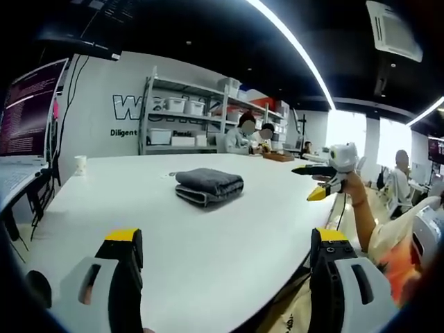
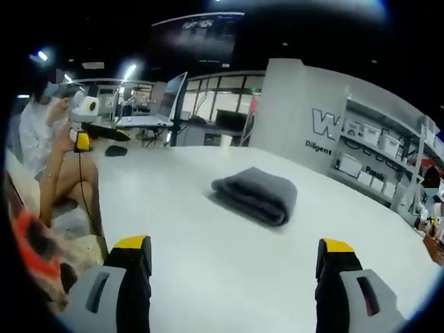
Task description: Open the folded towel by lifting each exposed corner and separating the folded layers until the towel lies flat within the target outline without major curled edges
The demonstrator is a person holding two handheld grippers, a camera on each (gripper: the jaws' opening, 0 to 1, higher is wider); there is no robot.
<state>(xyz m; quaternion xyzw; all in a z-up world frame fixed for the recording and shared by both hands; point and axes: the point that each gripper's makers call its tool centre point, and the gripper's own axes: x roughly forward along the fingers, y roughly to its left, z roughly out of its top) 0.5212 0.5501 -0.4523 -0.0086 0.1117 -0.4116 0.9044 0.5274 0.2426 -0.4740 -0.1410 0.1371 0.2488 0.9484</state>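
Right now your folded grey towel [image 1: 208, 186] lies on the white table [image 1: 229, 257], still folded into a thick bundle, well apart from both tools. In the left gripper view your left gripper [image 1: 225, 243] hovers over the near table edge short of the towel, its yellow-tipped jaws spread wide and holding nothing. Your right gripper [image 1: 320, 182] shows off the table's right side, held in a hand [image 1: 352, 184], jaws parted. In the right gripper view the towel [image 2: 255, 194] sits ahead of your released right gripper [image 2: 234, 251]. A small white cup [image 1: 80, 165] stands near the table's far left corner, beyond the towel.
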